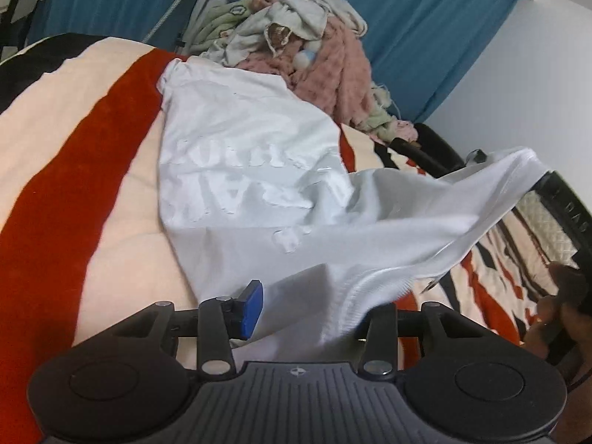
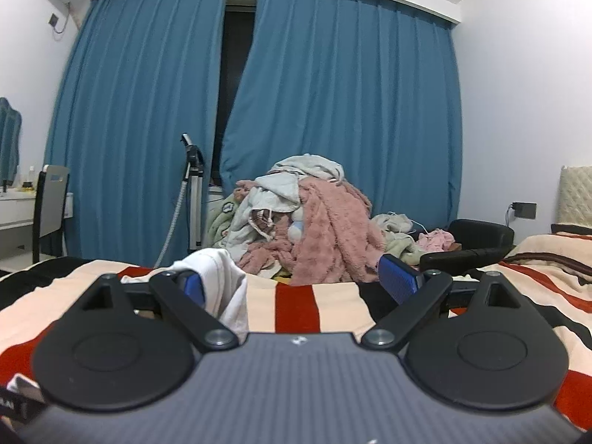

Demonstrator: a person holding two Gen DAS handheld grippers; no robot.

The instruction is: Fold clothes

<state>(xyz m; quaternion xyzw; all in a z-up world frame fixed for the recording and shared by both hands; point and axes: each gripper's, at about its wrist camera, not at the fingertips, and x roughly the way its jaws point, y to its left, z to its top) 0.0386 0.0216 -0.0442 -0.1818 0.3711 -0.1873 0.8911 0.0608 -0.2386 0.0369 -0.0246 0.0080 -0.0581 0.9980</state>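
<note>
A white T-shirt (image 1: 251, 155) with pale lettering lies spread on the striped blanket (image 1: 74, 170). Its near ribbed edge (image 1: 370, 288) lies across my left gripper (image 1: 318, 310). The left blue pad (image 1: 252, 305) stands free beside the cloth, and the other finger is hidden under the fabric. The jaws stand apart and do not pinch the shirt. The shirt's right side (image 1: 510, 174) is lifted off the bed. In the right wrist view my right gripper (image 2: 296, 285) is wide open, with a bunch of white shirt cloth (image 2: 225, 281) draped over its left finger.
A heap of pink, green and grey clothes (image 2: 303, 214) lies at the far edge of the bed, before blue curtains (image 2: 333, 92). A black chair (image 2: 477, 240) stands at the right, a tripod stand (image 2: 194, 192) at the left. A hand (image 1: 555, 318) shows at the right edge.
</note>
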